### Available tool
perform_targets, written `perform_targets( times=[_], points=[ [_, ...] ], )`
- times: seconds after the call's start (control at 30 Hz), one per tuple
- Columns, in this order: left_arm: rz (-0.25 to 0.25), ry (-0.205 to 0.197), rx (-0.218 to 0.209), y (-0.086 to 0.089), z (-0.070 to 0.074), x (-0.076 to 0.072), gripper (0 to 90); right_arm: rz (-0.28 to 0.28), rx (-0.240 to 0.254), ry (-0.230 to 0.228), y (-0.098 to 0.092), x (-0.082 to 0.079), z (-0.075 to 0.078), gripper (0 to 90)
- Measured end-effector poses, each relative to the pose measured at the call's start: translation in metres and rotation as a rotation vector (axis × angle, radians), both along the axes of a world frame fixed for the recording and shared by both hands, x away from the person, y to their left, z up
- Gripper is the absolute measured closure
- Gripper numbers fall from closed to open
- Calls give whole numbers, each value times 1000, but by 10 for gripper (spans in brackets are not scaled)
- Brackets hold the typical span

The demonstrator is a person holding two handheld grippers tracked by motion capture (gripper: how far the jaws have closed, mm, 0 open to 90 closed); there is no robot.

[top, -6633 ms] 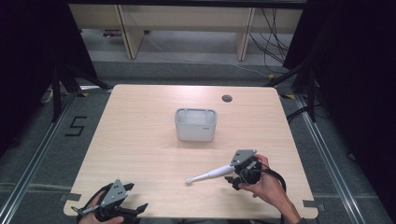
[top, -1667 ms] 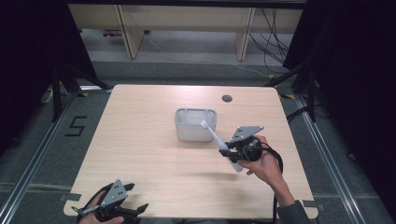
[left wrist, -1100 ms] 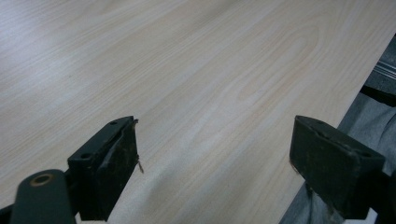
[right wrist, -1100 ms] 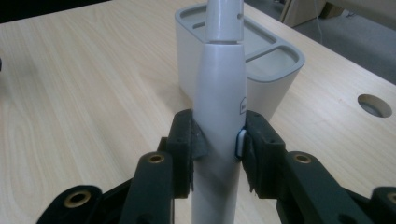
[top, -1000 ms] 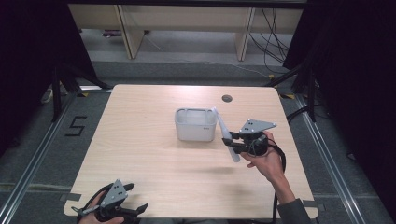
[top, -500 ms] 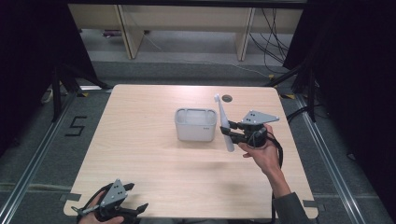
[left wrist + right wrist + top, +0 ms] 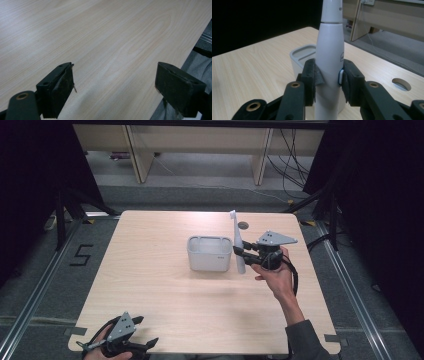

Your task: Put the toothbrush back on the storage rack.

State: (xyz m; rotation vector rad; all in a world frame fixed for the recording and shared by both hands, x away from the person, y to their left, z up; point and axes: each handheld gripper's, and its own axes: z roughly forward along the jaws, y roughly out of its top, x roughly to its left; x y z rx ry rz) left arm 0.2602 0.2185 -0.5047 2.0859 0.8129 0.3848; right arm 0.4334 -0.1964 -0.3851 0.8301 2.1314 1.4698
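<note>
High view: floor mark (image 7: pixel 81 255) "5".

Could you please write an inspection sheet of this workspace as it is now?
Surface: light wooden table, with a round hole near its far edge.
Job's things: white electric toothbrush held upright, head up, beside the white holder, at its right side.
Clutter: nothing seen.
Grippers: right gripper shut on the toothbrush body; left gripper open, nothing between its jaws, at the near table edge.
Cables: black cable trails from the right gripper along the forearm; loose cables on the floor behind.
Surroundings: wooden furniture beyond the table; dark curtains at both sides.
</note>
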Motion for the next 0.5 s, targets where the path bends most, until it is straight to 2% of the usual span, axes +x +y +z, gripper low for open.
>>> perform_targets(
  times=[0.03, 0.07, 0.1, 0.17, 0.2, 0.33, 0.37, 0.43, 0.5],
  points=[
    [-3, 0, 19, 1, 1, 0, 147, 4, -5, -8, -1, 1, 2, 669],
    [-3, 0, 19, 1, 1, 0, 147, -10, 7, 10, 1, 0, 2, 669],
    [-1, 1, 2, 0, 0, 0, 147, 2, 11, 8, 0, 2, 3, 669],
    [0, 2, 0, 0, 0, 0, 147, 0, 19, 7, 1, 2, 4, 669],
    [-3, 3, 3, 0, 0, 0, 147, -20, 13, -19, 0, 3, 5, 669],
    [-2, 4, 3, 0, 0, 0, 147, -26, 45, 1, 1, 5, 8, 669],
    [-2, 3, 5, 0, 0, 0, 147, -22, 42, -10, 0, 7, 9, 669],
    [0, 2, 2, 0, 0, 0, 147, -33, 76, -15, 2, 10, 12, 669],
    [0, 1, 2, 0, 0, 0, 147, -43, 71, -23, 2, 12, 15, 668]
  ],
)
